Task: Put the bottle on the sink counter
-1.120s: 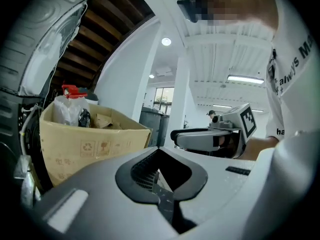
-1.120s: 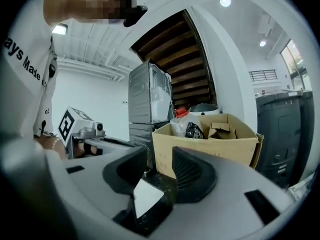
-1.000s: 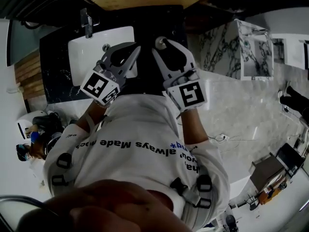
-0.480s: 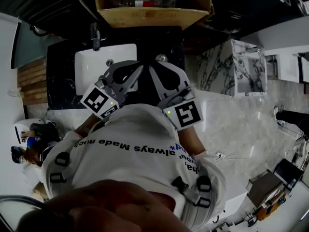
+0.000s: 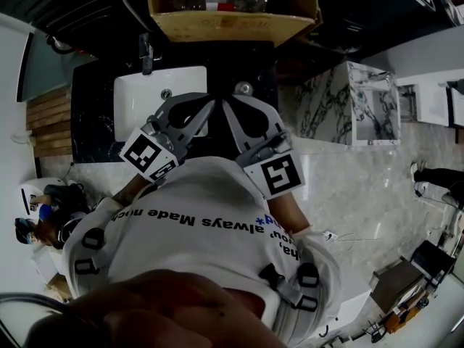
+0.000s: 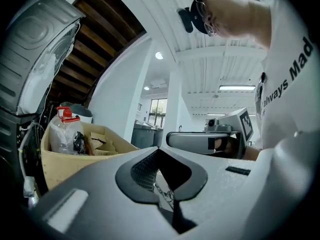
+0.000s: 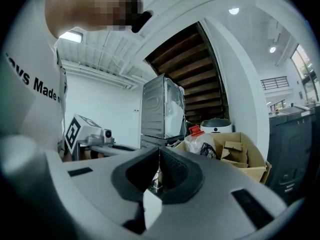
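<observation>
Bottle unmoved in box; right gripper newly closed, left gripper closed too, both empty

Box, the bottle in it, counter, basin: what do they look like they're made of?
Box: brown corrugated cardboard, matte, loose flaps inside.
Bottle: clear plastic, likely; see-through and glossy, with a red plastic-looking cap.
Counter: black polished stone or a look-alike, with pale veins.
Basin: smooth glossy white, probably ceramic.
</observation>
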Available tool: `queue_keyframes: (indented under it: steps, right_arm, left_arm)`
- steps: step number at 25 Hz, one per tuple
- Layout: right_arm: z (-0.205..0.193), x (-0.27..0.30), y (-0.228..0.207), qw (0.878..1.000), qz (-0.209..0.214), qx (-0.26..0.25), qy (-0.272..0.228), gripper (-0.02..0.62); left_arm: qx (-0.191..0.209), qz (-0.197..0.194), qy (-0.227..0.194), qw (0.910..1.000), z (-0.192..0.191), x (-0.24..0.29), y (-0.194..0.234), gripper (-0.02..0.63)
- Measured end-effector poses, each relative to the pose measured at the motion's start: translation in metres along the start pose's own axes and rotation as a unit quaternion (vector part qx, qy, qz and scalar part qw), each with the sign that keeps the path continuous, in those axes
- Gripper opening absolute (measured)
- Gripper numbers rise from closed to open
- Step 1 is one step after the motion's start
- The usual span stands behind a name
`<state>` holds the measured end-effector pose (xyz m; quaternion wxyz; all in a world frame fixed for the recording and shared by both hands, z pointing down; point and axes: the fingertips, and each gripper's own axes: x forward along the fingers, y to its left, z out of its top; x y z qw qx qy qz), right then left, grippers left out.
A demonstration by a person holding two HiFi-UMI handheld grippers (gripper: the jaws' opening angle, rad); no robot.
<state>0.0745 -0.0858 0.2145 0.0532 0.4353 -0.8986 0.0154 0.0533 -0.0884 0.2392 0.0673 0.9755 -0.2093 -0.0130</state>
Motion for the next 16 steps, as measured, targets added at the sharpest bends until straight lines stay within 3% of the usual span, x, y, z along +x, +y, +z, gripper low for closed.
queue_keyframes:
  steps: [16]
  right_arm:
    - [0.0017,-0.0001,0.0062,1.0,-0.006,-0.012,0.004,0.011]
  left_arm:
    - [0.002,-0.005,-0.003,1.0,0.0001,-0.008,-0.0005,0.003]
